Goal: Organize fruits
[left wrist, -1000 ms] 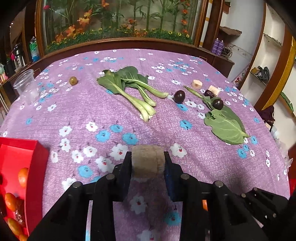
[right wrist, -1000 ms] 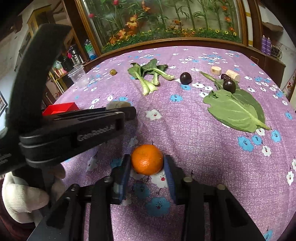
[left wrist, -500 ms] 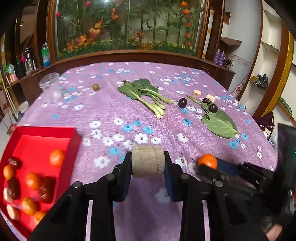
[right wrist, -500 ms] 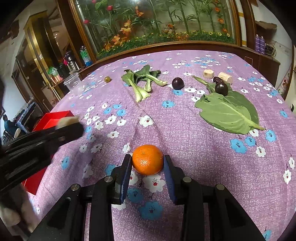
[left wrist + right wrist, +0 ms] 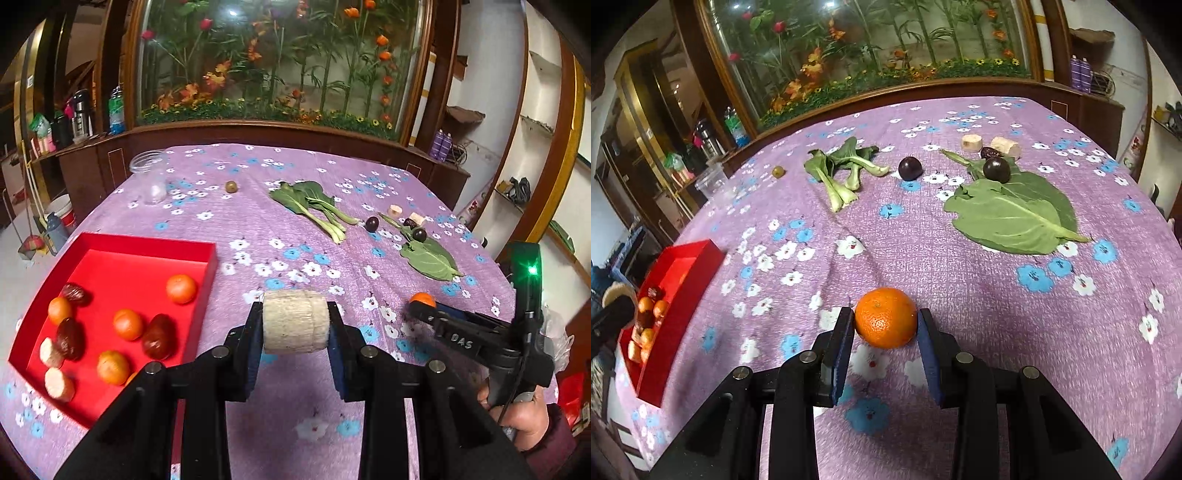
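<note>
Over the red tray's near corner, as seen from the left wrist cam, my left gripper [image 5: 294, 326] has its jaws clamped on a pale, rough-skinned cylinder chunk [image 5: 295, 320], prob. a cut piece of cane or root; I can't tell which. Since a sec ago that view has swung left and lifted: the red tray [image 5: 207, 266], then only a sliver at the edge, now shows nearly whole, w/ oranges, dark dates and pale chunks already inside. So the carry is most of the way there; I judge the next step is to drop the chunk in the tray. My right gripper [image 5: 885, 328] has barely shifted; its jaws are closed on an orange [image 5: 885, 317], held just above the purple floral counter [image 5: 997, 280], well apart from the tray. Not yet sorted farther back: two dark plums [image 5: 910, 168], a small green fruit [image 5: 778, 171], two more pale chunks [image 5: 971, 142], plus bok choy [image 5: 842, 166] and a big leaf [image 5: 1012, 214], which aren't fruit.
</note>
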